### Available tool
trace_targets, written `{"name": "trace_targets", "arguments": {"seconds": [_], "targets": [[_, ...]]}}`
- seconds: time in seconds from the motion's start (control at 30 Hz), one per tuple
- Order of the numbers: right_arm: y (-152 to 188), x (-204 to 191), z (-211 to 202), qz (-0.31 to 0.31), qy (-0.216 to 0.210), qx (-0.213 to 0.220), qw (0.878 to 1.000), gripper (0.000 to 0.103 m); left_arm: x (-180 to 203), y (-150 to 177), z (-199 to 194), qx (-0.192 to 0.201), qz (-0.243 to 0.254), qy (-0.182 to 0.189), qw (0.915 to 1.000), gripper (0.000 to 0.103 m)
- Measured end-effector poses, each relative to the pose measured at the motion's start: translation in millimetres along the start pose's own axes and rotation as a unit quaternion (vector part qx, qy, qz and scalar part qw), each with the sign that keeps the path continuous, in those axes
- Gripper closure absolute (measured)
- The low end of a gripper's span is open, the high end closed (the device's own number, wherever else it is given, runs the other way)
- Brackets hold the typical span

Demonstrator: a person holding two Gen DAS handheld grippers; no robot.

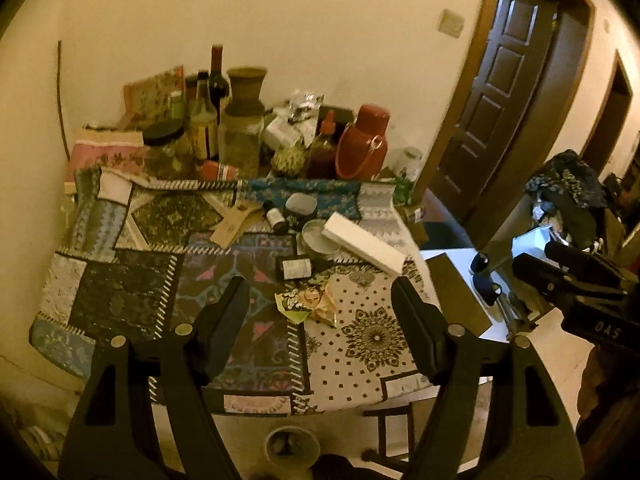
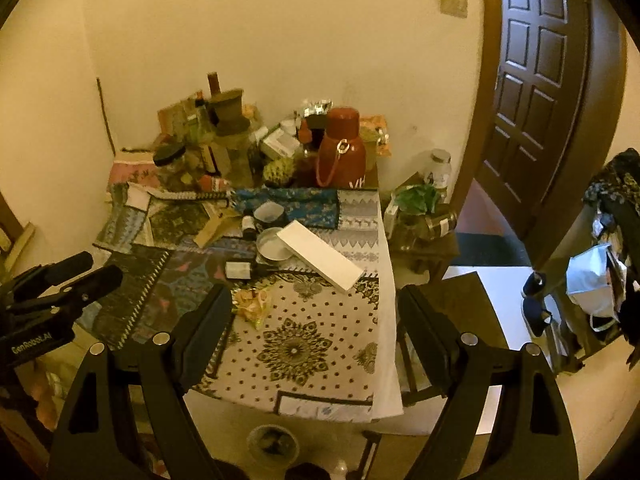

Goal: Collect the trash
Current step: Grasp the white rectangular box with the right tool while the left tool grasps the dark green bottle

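Note:
A crumpled green and yellow wrapper (image 1: 310,304) lies on the patterned tablecloth (image 1: 132,292) in the middle of the table; it also shows in the right wrist view (image 2: 253,305). A long white box (image 1: 362,247) rests across a white dish (image 1: 316,236) behind it. A small labelled bottle (image 1: 295,268) lies near them. My left gripper (image 1: 320,312) is open and empty above the table's front, with the wrapper between its fingers in view. My right gripper (image 2: 316,312) is open and empty, held above the table's front right.
Bottles, jars, a red flask (image 1: 362,142) and a clay vase (image 1: 245,90) crowd the table's back by the wall. A dark door (image 2: 532,76) stands at the right. A chair with clothes and a white bag (image 2: 592,280) is at the far right. A small bin (image 2: 273,444) sits below the table's front edge.

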State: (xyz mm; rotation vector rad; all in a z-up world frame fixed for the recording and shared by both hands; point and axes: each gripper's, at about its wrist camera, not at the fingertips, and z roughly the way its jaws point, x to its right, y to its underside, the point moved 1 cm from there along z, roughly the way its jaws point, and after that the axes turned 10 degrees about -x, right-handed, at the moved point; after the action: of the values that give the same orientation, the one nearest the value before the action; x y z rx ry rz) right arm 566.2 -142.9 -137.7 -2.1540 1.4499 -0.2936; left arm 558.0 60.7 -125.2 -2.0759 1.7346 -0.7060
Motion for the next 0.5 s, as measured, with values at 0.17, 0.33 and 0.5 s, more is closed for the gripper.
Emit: {"name": "trace_targets", "arguments": {"seconds": [0.17,0.33,0.5], "targets": [[-10.7,7.1,40.3,-0.006,-0.001,-0.039,0.999,0.020,-14.8,-16.1,36.6,-0.032,-0.003,-0.004,0.9995,0.031],[-24.0,10.7,79.3,0.004,-0.001,-0.074,0.997,0.020,-35.8,-34.9,85.8,-0.081,0.020,0.015,0.9964,0.031],[-41.0,11.7,122.8,0.017,0.008,-0.116,0.993,0.020,-48.3,-51.2,131.4,-0.129,0.053,0.035,0.9896,0.031]]}}
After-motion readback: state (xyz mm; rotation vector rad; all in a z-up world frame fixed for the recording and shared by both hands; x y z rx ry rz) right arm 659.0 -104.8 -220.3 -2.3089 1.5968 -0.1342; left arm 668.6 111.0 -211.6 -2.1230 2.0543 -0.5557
